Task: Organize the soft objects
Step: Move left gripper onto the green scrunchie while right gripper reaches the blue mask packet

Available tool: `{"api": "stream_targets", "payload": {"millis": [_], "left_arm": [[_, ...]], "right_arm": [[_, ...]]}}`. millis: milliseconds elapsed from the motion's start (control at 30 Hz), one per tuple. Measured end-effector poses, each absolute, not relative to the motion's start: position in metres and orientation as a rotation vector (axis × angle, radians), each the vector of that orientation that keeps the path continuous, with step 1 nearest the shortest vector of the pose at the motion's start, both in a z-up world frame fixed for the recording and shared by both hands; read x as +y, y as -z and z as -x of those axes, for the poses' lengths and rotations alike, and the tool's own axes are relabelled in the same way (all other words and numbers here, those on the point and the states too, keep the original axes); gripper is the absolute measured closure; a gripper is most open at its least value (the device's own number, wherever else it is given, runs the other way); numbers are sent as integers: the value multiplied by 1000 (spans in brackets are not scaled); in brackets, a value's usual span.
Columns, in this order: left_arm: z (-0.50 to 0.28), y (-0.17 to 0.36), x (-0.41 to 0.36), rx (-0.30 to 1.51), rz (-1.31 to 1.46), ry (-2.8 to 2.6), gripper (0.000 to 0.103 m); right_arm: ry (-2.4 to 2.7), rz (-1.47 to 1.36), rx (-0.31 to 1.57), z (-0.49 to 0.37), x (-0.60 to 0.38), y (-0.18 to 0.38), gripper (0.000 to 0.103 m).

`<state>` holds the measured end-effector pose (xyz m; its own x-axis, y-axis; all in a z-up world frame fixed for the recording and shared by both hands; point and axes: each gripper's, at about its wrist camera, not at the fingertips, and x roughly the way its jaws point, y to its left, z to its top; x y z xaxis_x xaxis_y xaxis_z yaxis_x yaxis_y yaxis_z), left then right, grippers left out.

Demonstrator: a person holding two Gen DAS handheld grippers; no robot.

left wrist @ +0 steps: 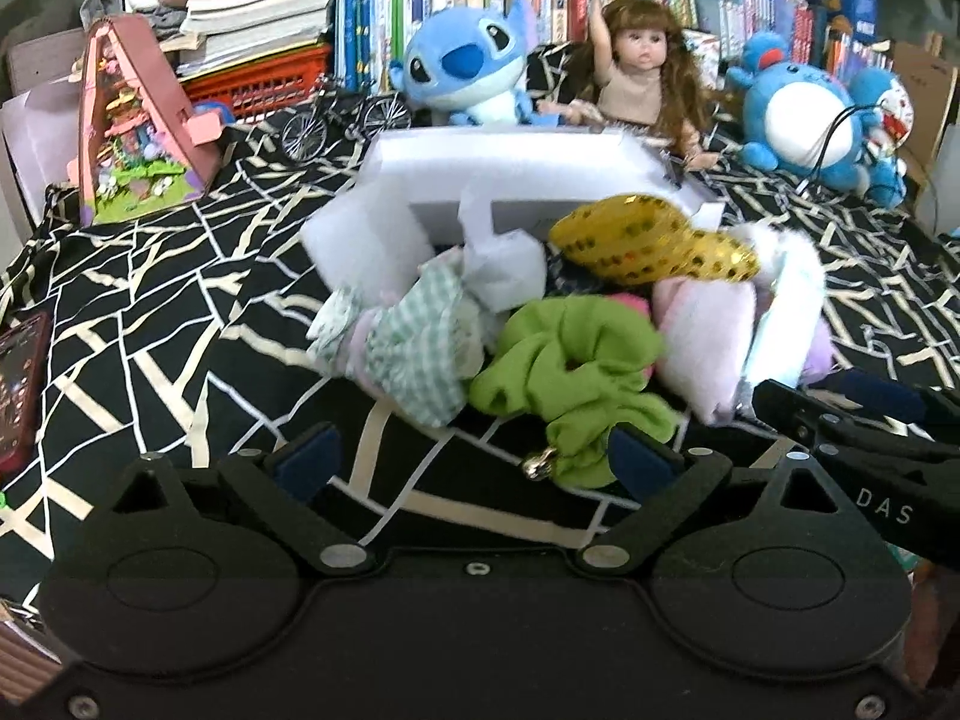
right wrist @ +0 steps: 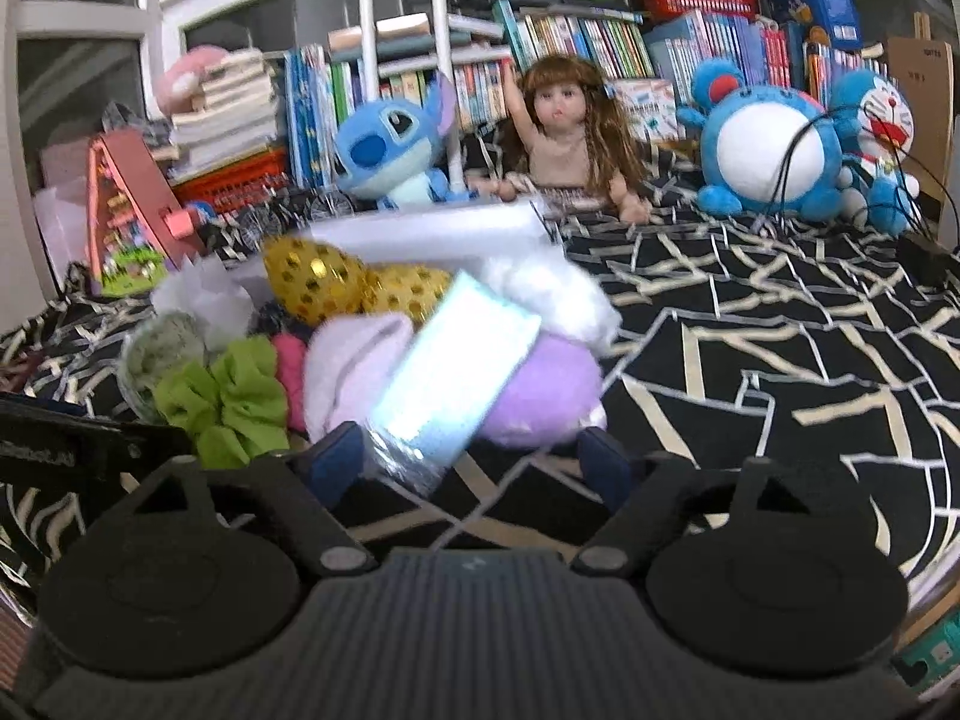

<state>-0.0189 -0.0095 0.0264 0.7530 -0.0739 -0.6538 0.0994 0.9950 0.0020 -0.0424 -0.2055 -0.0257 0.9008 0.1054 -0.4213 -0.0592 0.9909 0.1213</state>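
Note:
A pile of soft things lies on the black patterned cloth (left wrist: 180, 312) in front of a white box (left wrist: 516, 162): a green scrunchie (left wrist: 570, 366), a green checked cloth (left wrist: 414, 336), a gold sequin piece (left wrist: 648, 240), pale pink cloth (left wrist: 702, 336) and white fluff (right wrist: 552, 288). My left gripper (left wrist: 480, 459) is open, its right pad beside the scrunchie's lower end. My right gripper (right wrist: 474, 462) is open around the end of a pale blue plastic-wrapped pack (right wrist: 456, 372) that leans on a purple plush (right wrist: 540, 396); its pads stand apart from the pack.
A Stitch plush (left wrist: 462, 66), a doll (left wrist: 636, 72) and blue plush toys (left wrist: 798, 114) sit at the back before shelves of books. A pink toy house (left wrist: 138, 126), a small wire bicycle (left wrist: 342, 114) and a phone (left wrist: 18, 384) are on the left.

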Motion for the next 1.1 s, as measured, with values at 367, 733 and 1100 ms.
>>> {"api": "stream_targets", "payload": {"millis": [367, 733, 1100], "left_arm": [[19, -32, -23, 674, -45, 152, 13], [13, -29, -41, 649, -88, 189, 23], [16, -33, -40, 650, -75, 207, 47]], "right_arm": [[-136, -135, 371, 35, -208, 3, 35], [-106, -131, 407, 18, -204, 4, 47], [-105, -108, 427, 13, -205, 8, 49]]}}
